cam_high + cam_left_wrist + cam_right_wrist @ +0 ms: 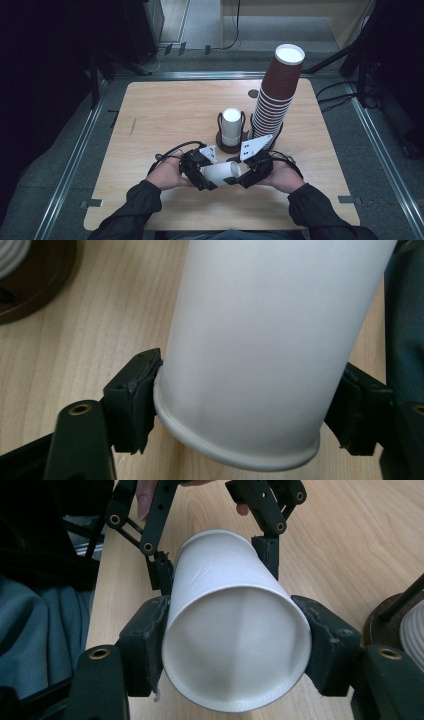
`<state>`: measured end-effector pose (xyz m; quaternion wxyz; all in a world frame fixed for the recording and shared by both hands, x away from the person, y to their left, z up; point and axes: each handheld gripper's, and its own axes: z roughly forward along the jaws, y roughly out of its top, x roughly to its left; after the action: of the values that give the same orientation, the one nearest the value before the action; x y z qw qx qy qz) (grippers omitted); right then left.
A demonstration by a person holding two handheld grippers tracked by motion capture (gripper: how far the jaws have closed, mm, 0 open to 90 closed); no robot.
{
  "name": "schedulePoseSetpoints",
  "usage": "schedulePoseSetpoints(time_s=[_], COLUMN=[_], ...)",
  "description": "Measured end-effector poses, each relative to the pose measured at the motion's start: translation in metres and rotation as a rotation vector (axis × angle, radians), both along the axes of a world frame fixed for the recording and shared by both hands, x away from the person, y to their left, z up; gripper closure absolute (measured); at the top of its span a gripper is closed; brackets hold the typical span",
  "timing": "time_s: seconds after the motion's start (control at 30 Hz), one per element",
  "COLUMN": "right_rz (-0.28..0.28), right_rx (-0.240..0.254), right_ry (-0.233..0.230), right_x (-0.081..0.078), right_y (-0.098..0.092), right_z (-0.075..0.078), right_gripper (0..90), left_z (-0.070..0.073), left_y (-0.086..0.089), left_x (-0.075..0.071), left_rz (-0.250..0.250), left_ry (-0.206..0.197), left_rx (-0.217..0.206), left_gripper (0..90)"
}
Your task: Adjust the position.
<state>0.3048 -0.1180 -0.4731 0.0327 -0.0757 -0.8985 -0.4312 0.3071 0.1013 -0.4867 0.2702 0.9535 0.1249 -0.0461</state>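
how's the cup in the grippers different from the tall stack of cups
The held cup is plain white; the stack is brown outside with white showing at its top. The held cup is single and lies on its side above the table, between both grippers; the stack holds many nested cups and stands upright, leaning slightly. Both look like paper cups.

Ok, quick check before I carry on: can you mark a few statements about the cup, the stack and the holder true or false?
1. The white cup lies on its side between the left tool and the right tool. True.
2. The brown cup stack has toppled onto the table. False: it stands on the table's far right side.
3. The holder behind the tools is empty. False: a second white cup stands in it.
4. The right tool's pads press on the white cup's sides. True.
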Motion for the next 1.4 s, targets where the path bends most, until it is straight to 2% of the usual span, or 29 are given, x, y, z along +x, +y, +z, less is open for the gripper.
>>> schedulePoseSetpoints(time_s=[0.1, 0.2, 0.47, 0.53, 0.57, 0.7, 0.83, 0.93, 1.07, 1.2, 1.33, 1.4], right_rz=[-0.009, -0.016, -0.063, -0.079, -0.088, -0.101, -0.113, -0.120, -0.115, -0.109, -0.099, -0.100], right_rx=[0.004, 0.006, 0.042, 0.056, 0.069, 0.108, 0.140, 0.173, 0.229, 0.289, 0.307, 0.305], right_ry=[0.002, 0.001, -0.005, -0.002, 0.001, 0.010, 0.012, 0.022, 0.037, 0.065, 0.071, 0.079], right_x=[0.001, 0.002, 0.002, 0.002, 0.003, 0.002, 0.002, 0.003, 0.003, 0.002, 0.002, 0.002], right_y=[-0.003, -0.006, -0.019, -0.022, -0.023, -0.028, -0.032, -0.034, -0.035, -0.034, -0.031, -0.029], right_z=[0.001, 0.002, 0.008, 0.010, 0.011, 0.015, 0.018, 0.020, 0.023, 0.023, 0.022, 0.020], right_gripper=[35.1, 35.0, 34.9, 34.9, 34.9, 34.9, 34.9, 34.9, 34.9, 34.9, 34.9, 34.9], left_z=[0.002, 0.005, 0.011, 0.013, 0.014, 0.017, 0.017, 0.016, 0.016, 0.018, 0.021, 0.022], left_y=[0.002, 0.006, 0.015, 0.018, 0.019, 0.022, 0.024, 0.022, 0.018, 0.016, 0.015, 0.014], left_x=[0.001, 0.002, 0.001, 0.001, 0.001, 0.003, 0.002, 0.002, 0.001, 0.000, -0.001, -0.003], left_rz=[0.026, 0.044, 0.070, 0.077, 0.083, 0.112, 0.123, 0.127, 0.123, 0.118, 0.114, 0.114], left_ry=[-0.015, -0.018, -0.030, -0.030, -0.037, -0.020, -0.018, 0.003, -0.003, 0.009, 0.016, 0.013], left_rx=[-0.016, -0.048, -0.091, -0.119, -0.131, -0.187, -0.225, -0.255, -0.290, -0.359, -0.426, -0.434], left_gripper=[12.3, 5.6, 9.0, 12.6, 12.6, 11.9, 9.6, 7.7, 7.5, 7.6, 7.7, 8.6])
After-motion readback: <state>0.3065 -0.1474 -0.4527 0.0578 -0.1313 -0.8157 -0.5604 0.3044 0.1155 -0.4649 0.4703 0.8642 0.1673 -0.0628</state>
